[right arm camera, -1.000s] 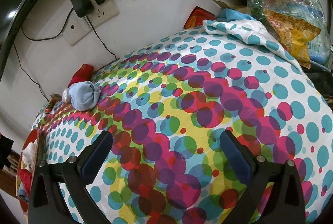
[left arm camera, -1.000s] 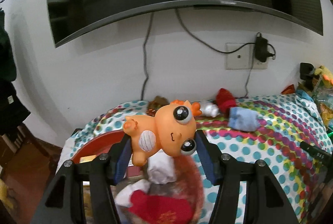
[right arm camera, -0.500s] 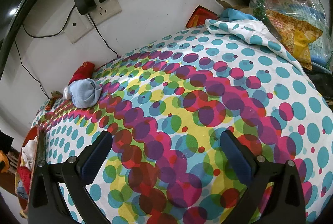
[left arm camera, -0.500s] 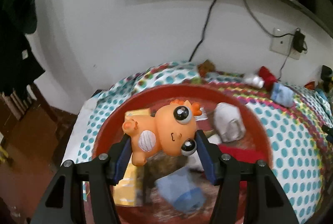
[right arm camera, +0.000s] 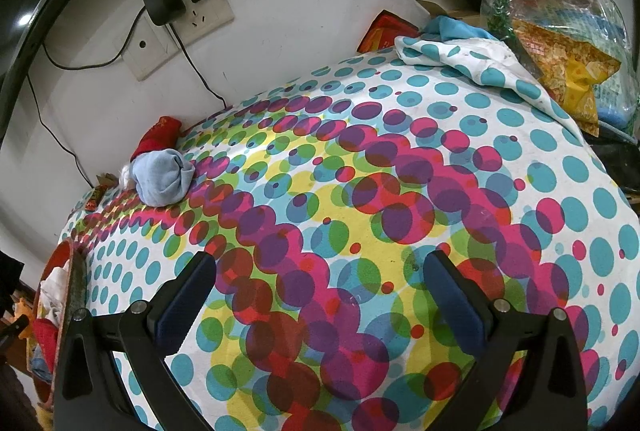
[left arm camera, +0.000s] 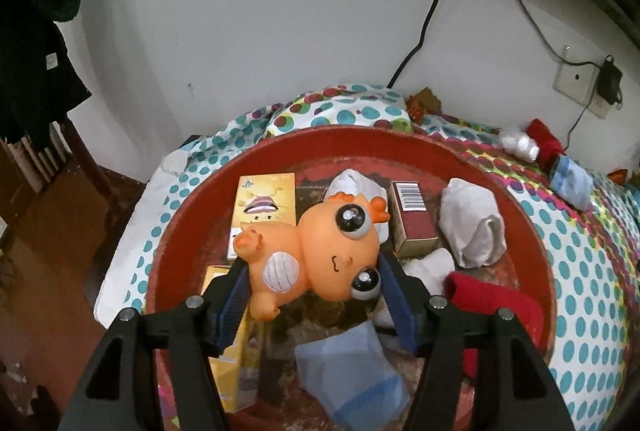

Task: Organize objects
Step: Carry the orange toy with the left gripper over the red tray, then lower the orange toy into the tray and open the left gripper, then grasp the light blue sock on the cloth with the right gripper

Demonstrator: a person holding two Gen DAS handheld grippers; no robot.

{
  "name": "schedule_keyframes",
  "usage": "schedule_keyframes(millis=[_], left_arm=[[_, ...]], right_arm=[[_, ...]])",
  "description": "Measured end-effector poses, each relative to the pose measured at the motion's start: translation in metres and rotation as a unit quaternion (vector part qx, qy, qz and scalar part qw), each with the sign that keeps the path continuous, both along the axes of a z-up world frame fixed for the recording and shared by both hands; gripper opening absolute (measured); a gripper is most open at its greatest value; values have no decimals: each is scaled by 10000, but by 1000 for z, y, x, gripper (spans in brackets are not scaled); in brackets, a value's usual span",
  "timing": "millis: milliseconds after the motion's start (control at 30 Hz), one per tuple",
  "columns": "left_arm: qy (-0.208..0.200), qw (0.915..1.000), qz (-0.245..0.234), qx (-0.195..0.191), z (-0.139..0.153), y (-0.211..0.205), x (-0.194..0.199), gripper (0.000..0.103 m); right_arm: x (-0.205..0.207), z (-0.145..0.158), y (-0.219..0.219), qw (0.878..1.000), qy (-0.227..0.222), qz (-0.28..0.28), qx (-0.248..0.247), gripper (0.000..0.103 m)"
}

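Left gripper (left arm camera: 314, 295): fingers have just been easing apart, orange toy (left arm camera: 316, 257) still wedged between the pads
Toy spot: hanging right over the red basin (left arm camera: 532, 227)
In the basin: boxes, rolled socks, a blue cloth
Right gripper (right arm camera: 320, 301): fingers wide apart, holding nothing, above the dotted bench cover (right arm camera: 400, 171)
Also on the cover: blue sock ball (right arm camera: 162, 183)
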State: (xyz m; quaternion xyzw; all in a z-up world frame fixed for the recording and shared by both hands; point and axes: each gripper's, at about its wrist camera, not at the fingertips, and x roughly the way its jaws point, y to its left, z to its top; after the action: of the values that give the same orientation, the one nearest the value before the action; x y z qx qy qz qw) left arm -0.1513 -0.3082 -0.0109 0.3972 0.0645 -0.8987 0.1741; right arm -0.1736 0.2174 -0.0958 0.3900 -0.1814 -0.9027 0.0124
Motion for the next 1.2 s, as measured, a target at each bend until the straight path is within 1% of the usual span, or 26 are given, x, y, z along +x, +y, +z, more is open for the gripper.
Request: schedule_keyframes(millis=[133,267,300,333,400,433,500,533,567,600,633,700,733,800,833,900,933,1000,1033,1067,1133,1200], left_arm=[[-81,9999,88,84,-11,-1,-8,68],[30,9996,210,178,-14,-5,-7,70],[56,9996,208,190,-14,-6,-6,73],[129,9996,182,193,-11,-5,-4,81],[233,9994,83,242,-5,-5,2,82],[372,9988,20,304,2,-5,7,82],[750,9969,4,252,20,-4,26,82],[1036,9942,-44,285,31,-1,40,82],[1375,9898,-134,353,42,4,58,82],[1614,9858,-227,392,49,10,74,82],[1766,9828,-349,410,54,19,89,83],[1721,9830,-511,376,51,39,109,83],[1687,9830,-582,425,47,46,116,83],[1535,9836,-678,662,31,62,130,83],[1405,9837,-709,870,18,69,138,83],[1271,9832,-740,1081,1,77,153,83],[1214,9831,-798,1114,-6,81,158,83],[1099,9835,-929,1098,-16,88,159,83],[1032,9843,-952,1066,-20,91,159,83],[999,9836,-1009,1111,-23,92,156,83],[1047,9811,-1114,1188,-24,94,154,83],[1063,9802,-1216,1148,-25,97,153,83]], right_arm=[[-1,0,0,10000,0,-3,0,103],[-1,0,0,10000,-4,-2,5,103],[0,0,0,10000,-7,-2,11,103],[0,0,-1,10000,-12,-2,21,103],[-1,0,-1,10000,-22,0,47,103],[0,-1,-2,9999,-41,4,98,103],[-1,-1,-6,9996,-99,55,243,103],[-3,0,-10,9992,-120,174,339,103],[-4,2,-16,9988,-83,238,429,103],[-4,5,-22,9984,-7,316,478,103],[-6,7,-31,9978,54,434,491,103],[-16,11,-53,9963,11,681,524,103],[-23,15,-68,9953,7,799,547,103],[-36,21,-91,9936,1,941,619,103],[-43,24,-103,9927,-21,979,701,103],[-58,26,-122,9912,-59,1039,820,103],[-66,27,-130,9902,-90,1032,937,103],[-81,26,-143,9892,-134,1060,1008,103],[-89,25,-149,9887,-179,1071,1035,101],[-97,24,-155,9883,-217,1043,1096,100],[-105,23,-162,9874,-208,1032,1178,87],[-114,17,-171,9858,-340,1121,1201,60]])
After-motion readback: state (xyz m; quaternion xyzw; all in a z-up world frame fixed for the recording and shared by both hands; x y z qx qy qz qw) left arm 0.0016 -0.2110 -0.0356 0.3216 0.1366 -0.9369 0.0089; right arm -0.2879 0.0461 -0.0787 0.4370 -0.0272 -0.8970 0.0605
